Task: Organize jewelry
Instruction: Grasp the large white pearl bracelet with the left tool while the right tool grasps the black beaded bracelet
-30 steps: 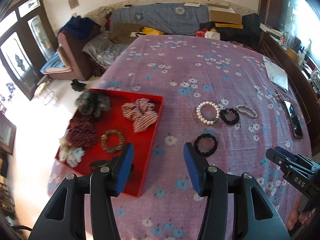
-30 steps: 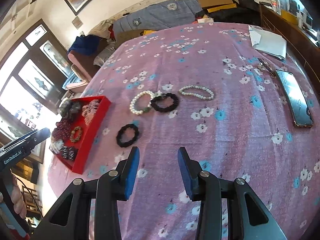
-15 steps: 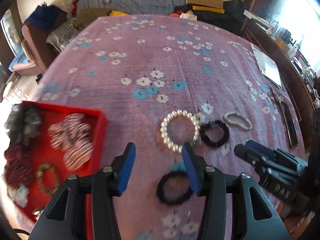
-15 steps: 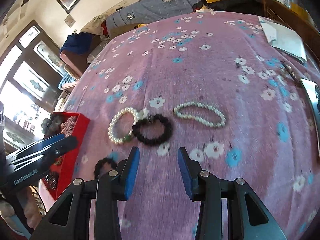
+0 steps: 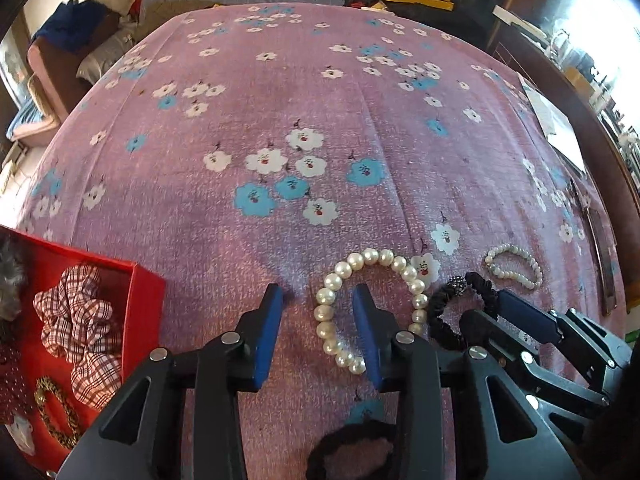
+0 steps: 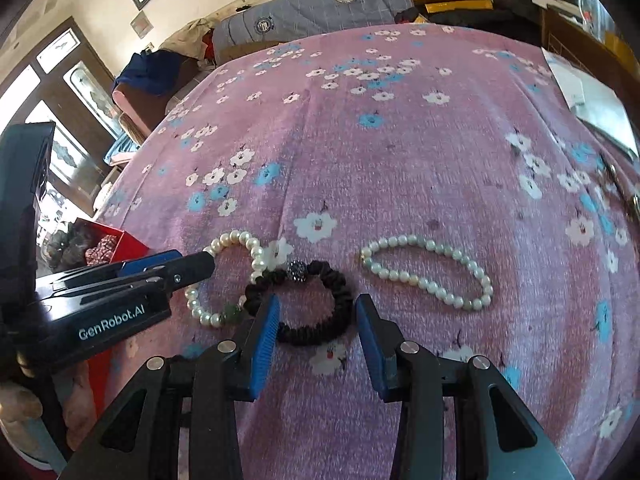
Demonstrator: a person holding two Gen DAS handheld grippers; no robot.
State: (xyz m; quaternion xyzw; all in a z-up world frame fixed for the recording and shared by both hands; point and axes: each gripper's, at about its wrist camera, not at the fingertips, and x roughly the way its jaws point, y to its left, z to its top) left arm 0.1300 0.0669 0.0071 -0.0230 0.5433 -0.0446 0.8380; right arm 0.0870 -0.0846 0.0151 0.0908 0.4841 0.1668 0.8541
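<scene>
A big pearl bracelet (image 5: 376,258) lies on the pink flowered cloth (image 5: 320,100). My left gripper (image 5: 316,296) stands low over it with jaws closing; the bracelet's left side is between the fingers and the right finger is inside the loop, pads not pressing. A black ruffled bracelet (image 6: 340,280) with a dark bead touches the big pearl bracelet (image 6: 232,236). My right gripper (image 6: 316,304) straddles it, open, jaws closing slightly. A thin pearl bracelet (image 6: 412,280) lies to the right. The left gripper (image 6: 192,268) shows from the side.
A red tray (image 5: 144,300) at the left holds a plaid scrunchie (image 5: 80,320), a gold bracelet (image 5: 52,412) and other hair ties. Another black ring (image 5: 348,444) lies under my left gripper. A phone (image 5: 604,264) and paper (image 5: 556,128) sit at the right edge.
Both grippers came forward and down toward the bracelets. The left one swung right, away from the tray, onto the big pearl bracelet, and its jaws narrowed.
</scene>
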